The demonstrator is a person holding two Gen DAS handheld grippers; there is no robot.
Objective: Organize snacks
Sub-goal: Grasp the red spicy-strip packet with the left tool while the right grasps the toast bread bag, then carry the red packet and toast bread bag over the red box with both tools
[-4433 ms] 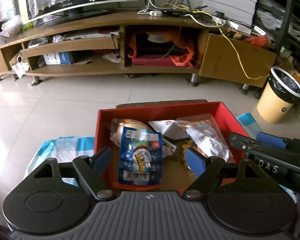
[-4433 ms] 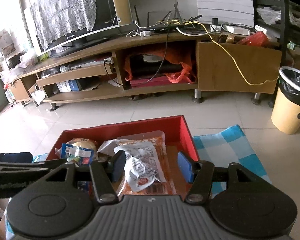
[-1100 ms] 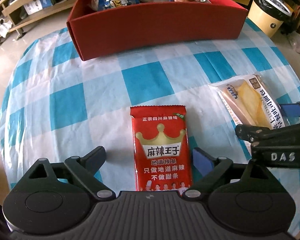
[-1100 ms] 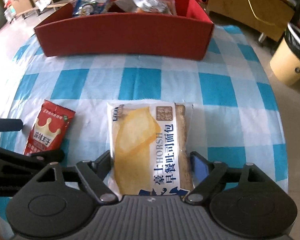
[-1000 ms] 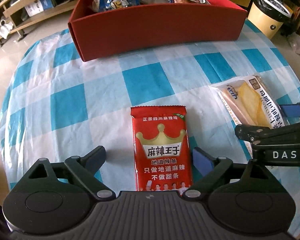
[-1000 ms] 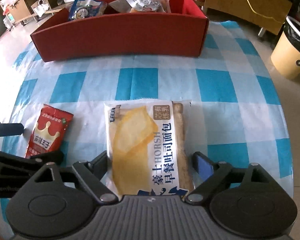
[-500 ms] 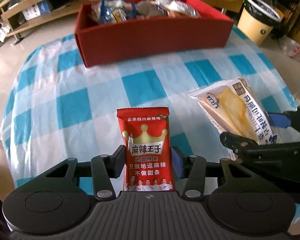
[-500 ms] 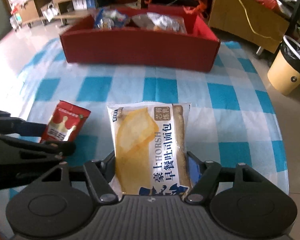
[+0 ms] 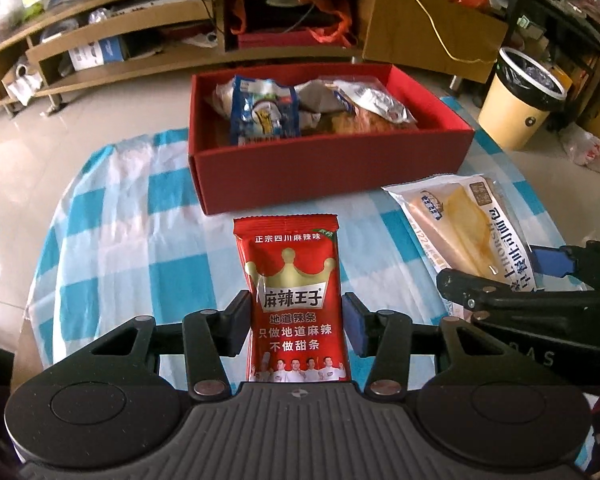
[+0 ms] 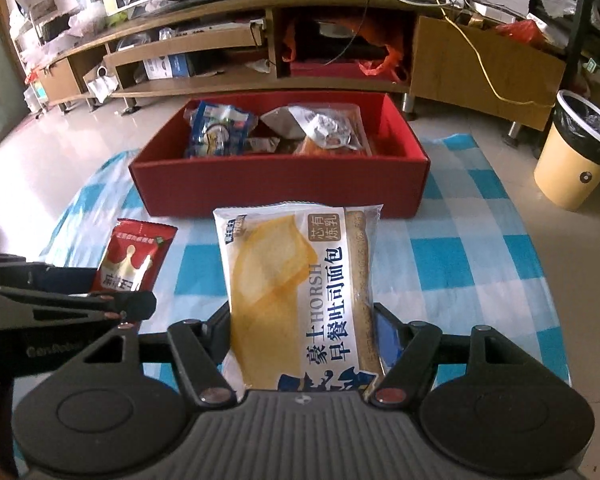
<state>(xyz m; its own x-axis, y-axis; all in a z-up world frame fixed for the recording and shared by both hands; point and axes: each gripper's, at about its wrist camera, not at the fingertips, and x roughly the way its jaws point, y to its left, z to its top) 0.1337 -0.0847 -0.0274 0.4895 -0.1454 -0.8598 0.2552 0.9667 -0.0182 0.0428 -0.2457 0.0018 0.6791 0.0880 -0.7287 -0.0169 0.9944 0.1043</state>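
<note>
At the left, the red spicy-strip packet [image 9: 296, 304] is clamped between the fingers of the left gripper [image 9: 296, 322], pinched across its narrow width at about mid-length, and appears lifted off the checked tablecloth [image 9: 140, 240]. Its long axis is pointed straight away from the gripper, toward the near wall of the red box [image 9: 324, 168], which stands directly ahead on the far part of the cloth. The box is already occupied by a blue snack bag [image 9: 262, 114] at its left and silver packets [image 9: 368, 100] at its right.

To the right, the bread packet [image 10: 300, 292] is gripped by the right gripper [image 10: 302, 332], its jaws closed on the packet's sides near the lower end, with the long axis likewise aimed at the box. The box lies ahead of both tools; neither is clearly the nearer. Judged from this, a forward carry over the near wall is called for, each packet leading with its far end, and the two grippers, close side by side, would need to be kept from touching.
</note>
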